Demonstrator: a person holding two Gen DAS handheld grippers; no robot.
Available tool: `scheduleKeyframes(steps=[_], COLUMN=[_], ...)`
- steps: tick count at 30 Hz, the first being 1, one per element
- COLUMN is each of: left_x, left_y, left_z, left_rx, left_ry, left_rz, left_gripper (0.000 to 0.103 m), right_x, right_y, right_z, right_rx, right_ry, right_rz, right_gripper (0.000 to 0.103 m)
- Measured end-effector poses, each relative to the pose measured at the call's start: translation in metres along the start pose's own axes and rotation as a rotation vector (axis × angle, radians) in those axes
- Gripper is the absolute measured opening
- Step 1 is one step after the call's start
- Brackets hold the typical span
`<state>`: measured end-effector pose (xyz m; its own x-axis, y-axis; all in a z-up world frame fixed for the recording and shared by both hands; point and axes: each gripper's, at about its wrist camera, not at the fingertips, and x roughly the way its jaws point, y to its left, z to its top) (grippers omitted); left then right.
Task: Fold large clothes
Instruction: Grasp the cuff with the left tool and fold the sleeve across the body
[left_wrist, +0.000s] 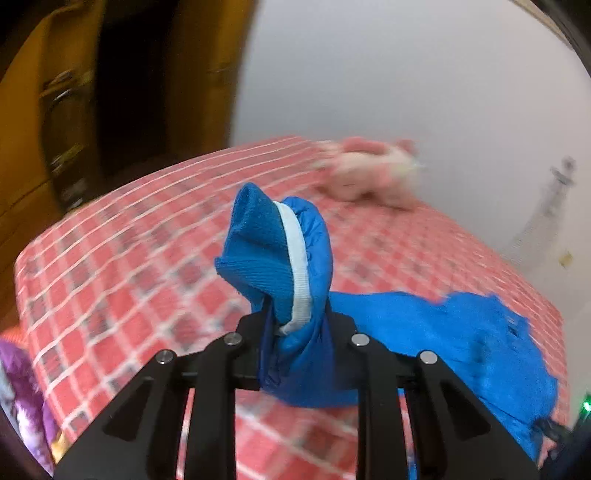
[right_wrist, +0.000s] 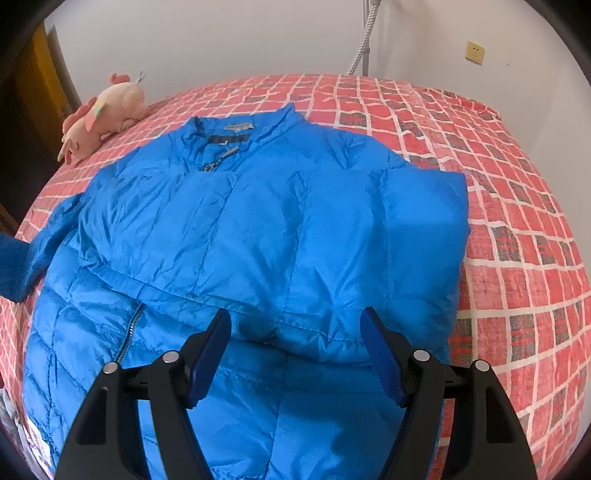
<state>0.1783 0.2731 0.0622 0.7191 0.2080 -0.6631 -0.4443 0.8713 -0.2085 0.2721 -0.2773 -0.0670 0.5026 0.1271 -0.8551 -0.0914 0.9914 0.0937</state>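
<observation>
A blue puffer jacket (right_wrist: 258, 229) lies front up on the red checked bed (right_wrist: 517, 221), collar toward the wall, its right sleeve folded across the chest. My left gripper (left_wrist: 295, 321) is shut on the cuff of the jacket's left sleeve (left_wrist: 277, 258), blue knit with a white band, held up above the bed; the rest of the jacket (left_wrist: 461, 339) trails off to the right. That sleeve shows at the left edge of the right wrist view (right_wrist: 22, 266). My right gripper (right_wrist: 295, 332) is open and empty, hovering over the jacket's lower front.
A pink plush toy (right_wrist: 99, 114) lies at the bed's far left corner, also in the left wrist view (left_wrist: 373, 173). A wooden wardrobe (left_wrist: 55, 129) stands left of the bed. A white wall with a hose (right_wrist: 364, 33) and socket (right_wrist: 474, 51) is behind. A purple item (left_wrist: 22, 391) sits at lower left.
</observation>
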Motion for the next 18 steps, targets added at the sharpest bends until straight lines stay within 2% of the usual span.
scheduleKeyframes(steps=[5, 12, 15, 18], left_x=[-0.008, 0.009, 0.026, 0.048], left_y=[-0.086, -0.208, -0.245, -0.265], left_z=[-0.007, -0.042, -0.062, -0.080], left_rx=[0.143, 0.347, 0.404, 0.426], left_ry=[-0.020, 0.040, 0.079, 0.138], left_rz=[-0.132, -0.310, -0.340, -0.361], left_gripper=[0.020, 0.020, 0.020, 0.020], right_x=[-0.002, -0.001, -0.001, 0.001], right_y=[-0.003, -0.005, -0.005, -0.006], right_z=[0.000, 0.000, -0.001, -0.001], right_rx=[0.004, 0.010, 0.009, 0.011], right_ry=[-0.005, -0.002, -0.001, 0.001], right_rz=[0.003, 0.000, 0.000, -0.002], right_gripper=[0.072, 0.072, 0.072, 0.072])
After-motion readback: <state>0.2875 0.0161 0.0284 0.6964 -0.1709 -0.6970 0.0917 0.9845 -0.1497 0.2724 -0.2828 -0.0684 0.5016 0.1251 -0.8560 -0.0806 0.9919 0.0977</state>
